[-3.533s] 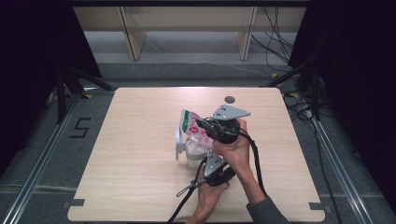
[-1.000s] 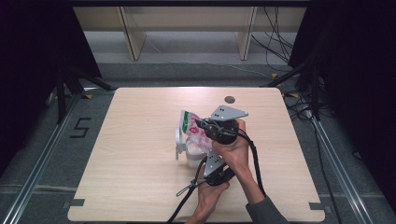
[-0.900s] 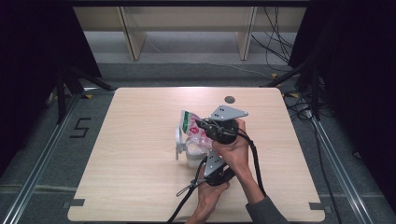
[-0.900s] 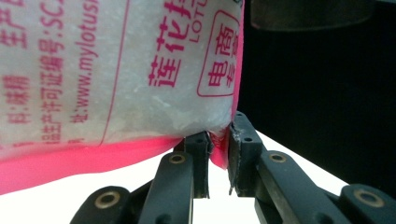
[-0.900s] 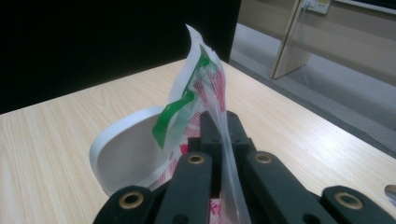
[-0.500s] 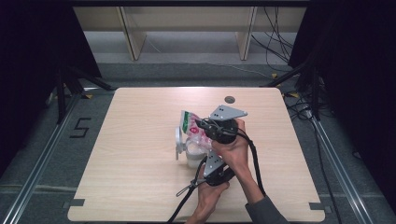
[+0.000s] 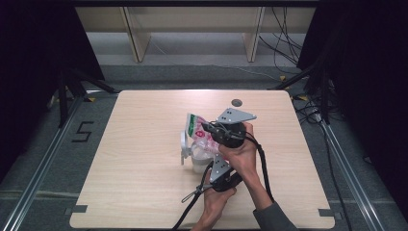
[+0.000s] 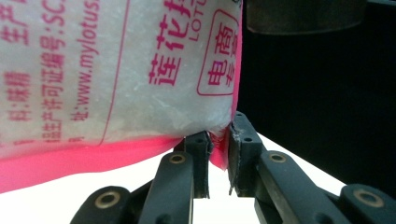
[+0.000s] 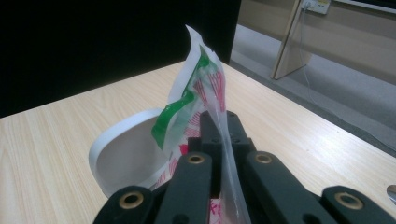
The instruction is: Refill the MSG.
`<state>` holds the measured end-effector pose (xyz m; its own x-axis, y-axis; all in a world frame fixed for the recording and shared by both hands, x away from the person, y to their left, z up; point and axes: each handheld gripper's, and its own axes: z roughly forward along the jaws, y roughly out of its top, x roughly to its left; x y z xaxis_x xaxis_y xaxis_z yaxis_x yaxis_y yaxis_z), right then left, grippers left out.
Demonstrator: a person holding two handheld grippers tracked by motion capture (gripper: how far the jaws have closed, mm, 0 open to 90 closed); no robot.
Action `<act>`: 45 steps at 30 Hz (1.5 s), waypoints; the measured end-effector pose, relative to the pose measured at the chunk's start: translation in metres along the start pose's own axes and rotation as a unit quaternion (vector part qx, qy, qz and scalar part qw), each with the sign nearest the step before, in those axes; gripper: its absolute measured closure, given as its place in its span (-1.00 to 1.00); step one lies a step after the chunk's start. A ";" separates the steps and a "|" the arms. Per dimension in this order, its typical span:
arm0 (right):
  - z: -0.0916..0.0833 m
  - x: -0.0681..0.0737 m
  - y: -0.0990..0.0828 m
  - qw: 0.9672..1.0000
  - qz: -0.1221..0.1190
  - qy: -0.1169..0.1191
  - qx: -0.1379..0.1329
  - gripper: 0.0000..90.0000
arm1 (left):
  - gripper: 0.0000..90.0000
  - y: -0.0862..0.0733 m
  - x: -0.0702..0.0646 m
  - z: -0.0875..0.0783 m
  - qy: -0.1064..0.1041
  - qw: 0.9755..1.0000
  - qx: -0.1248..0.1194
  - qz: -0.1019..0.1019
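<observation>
Both hands are in close at the middle of the pale wooden table (image 7: pixel 144 144), and between them sits a clear plastic bag of white granules with pink and green printing (image 7: pixel 198 132), held tilted over a white cup with a handle (image 7: pixel 192 156). The right gripper (image 7: pixel 208 127), the one with the grey three-cornered plate on top, comes in from the right of the bag, and in the right gripper view its black jaws are closed tight on the thin upper edge of the bag (image 9: pixel 205 102), the green and red print rising just above them. Beyond those jaws the white cup (image 9: pixel 126 149) shows its open rim, resting on the table (image 9: pixel 56 140). Down nearer the person, the left gripper (image 7: pixel 217 166) points up toward the bag from below, and the left gripper view has it clamped as well: the jaws of the left gripper (image 8: pixel 217 140) are narrowed onto the pink bottom corner of the bag (image 8: pixel 116 84), with the white granules bulging above the pinch and pink lettering across the plastic. So the bag hangs between two grips, top edge in the right, bottom corner in the left, directly above the cup. A small dark round disc (image 7: pixel 236 102) lies on the table toward the far edge, well apart from everything.
</observation>
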<state>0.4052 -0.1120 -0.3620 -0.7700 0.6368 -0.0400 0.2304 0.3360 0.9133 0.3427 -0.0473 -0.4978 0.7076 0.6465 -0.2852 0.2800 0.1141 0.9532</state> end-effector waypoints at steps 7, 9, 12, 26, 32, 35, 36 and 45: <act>0.000 0.000 0.000 1.000 0.004 0.000 0.000 1.00 | 0.77 -0.001 0.000 0.001 -0.008 1.000 -0.007 0.001; 0.000 0.001 0.000 1.000 0.006 0.001 -0.003 1.00 | 0.77 0.000 0.000 0.000 0.001 1.000 0.001 0.002; 0.000 0.000 0.000 1.000 -0.003 -0.003 -0.001 1.00 | 0.77 -0.001 0.000 0.001 -0.006 1.000 -0.006 0.002; 0.001 -0.001 -0.001 1.000 -0.010 -0.003 0.001 1.00 | 0.77 -0.001 0.001 0.000 -0.002 1.000 0.003 0.001; 0.000 0.000 0.000 1.000 -0.004 0.000 0.005 1.00 | 0.77 -0.001 0.001 0.001 -0.005 1.000 -0.003 -0.001; 0.002 0.000 -0.001 1.000 -0.005 -0.003 0.002 1.00 | 0.77 -0.001 0.001 0.001 -0.008 1.000 -0.004 -0.001; 0.002 0.001 -0.001 1.000 -0.004 -0.001 0.002 1.00 | 0.77 -0.001 0.001 0.001 -0.007 1.000 -0.005 -0.001; 0.001 0.001 0.000 1.000 -0.004 0.000 0.001 1.00 | 0.77 -0.001 0.001 0.001 -0.004 1.000 -0.006 -0.002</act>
<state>0.4051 -0.1107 -0.3630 -0.7718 0.6340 -0.0479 0.2244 0.3421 0.9125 0.3435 -0.0474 -0.4989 0.7120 0.6397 -0.2895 0.2749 0.1254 0.9533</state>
